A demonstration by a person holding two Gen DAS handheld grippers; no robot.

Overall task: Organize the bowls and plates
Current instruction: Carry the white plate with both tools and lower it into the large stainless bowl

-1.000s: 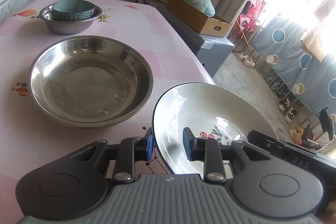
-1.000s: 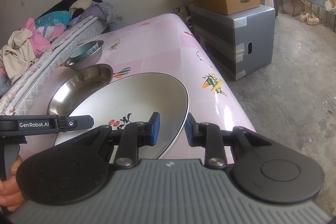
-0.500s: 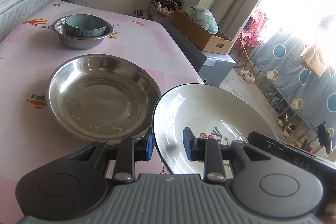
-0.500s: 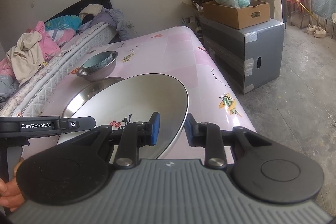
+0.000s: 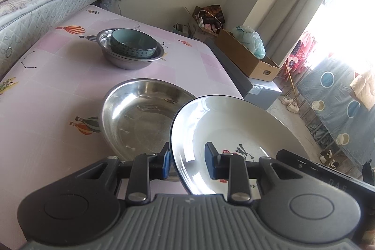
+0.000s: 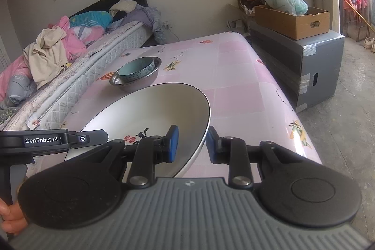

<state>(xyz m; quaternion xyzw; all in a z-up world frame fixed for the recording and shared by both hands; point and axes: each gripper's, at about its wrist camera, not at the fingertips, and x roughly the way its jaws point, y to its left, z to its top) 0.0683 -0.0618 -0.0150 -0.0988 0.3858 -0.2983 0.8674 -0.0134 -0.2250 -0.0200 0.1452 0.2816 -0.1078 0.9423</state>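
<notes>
Both grippers carry a white plate (image 5: pixel 234 128) with a dark rim and a red-and-black motif, held tilted above the table. My left gripper (image 5: pixel 187 161) is shut on its left rim; my right gripper (image 6: pixel 191 142) is shut on its right rim. The plate (image 6: pixel 152 114) overlaps the right edge of a wide steel plate (image 5: pixel 140 114), which it hides in the right wrist view. Farther back a teal bowl (image 5: pixel 133 45) sits nested in a steel bowl (image 5: pixel 126 62), seen in the right wrist view as the teal bowl (image 6: pixel 136 69) in the steel bowl (image 6: pixel 140 83).
The pink patterned table (image 5: pixel 58 86) ends just right of the plates. A bed (image 6: pixel 58 67) piled with clothes runs along its left side. A grey box (image 6: pixel 304 67) topped by a cardboard box (image 6: pixel 293 18) stands on the floor to the right.
The white plate has risen off the table in both grippers and moved left and forward, now overlapping the steel plate. The stacked bowls stayed put.
</notes>
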